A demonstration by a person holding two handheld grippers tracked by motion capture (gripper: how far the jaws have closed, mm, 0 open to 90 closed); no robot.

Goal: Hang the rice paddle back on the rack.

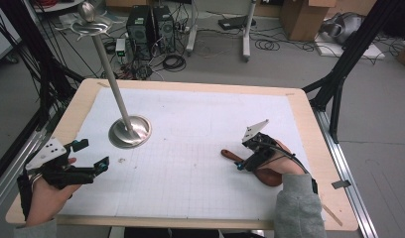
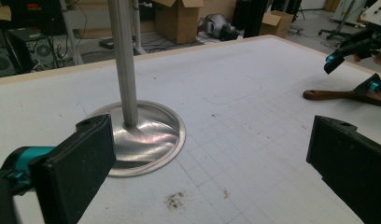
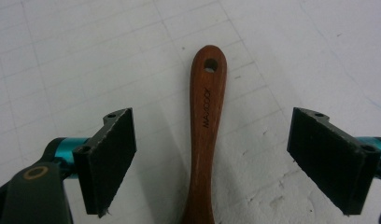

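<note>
Your right gripper point(image 3: 209, 161) straddles the wooden spoon's handle point(image 3: 205, 135) on the counter point(image 1: 190, 148), jaws apart, lined up to clamp it. Your left gripper point(image 2: 202, 172) waits beside the metal stand point(image 2: 146, 135), jaws apart and empty.

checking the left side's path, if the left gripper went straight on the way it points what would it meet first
Probably the round base of the silver metal stand: the open left gripper points across the white gridded mat with that base just ahead, toward one jaw. Depth is unclear, so it might slip past.

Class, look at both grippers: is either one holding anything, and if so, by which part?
Nothing is held. The right gripper stands open astride the wooden spoon's handle without touching it. The left gripper is open over bare table.
</note>
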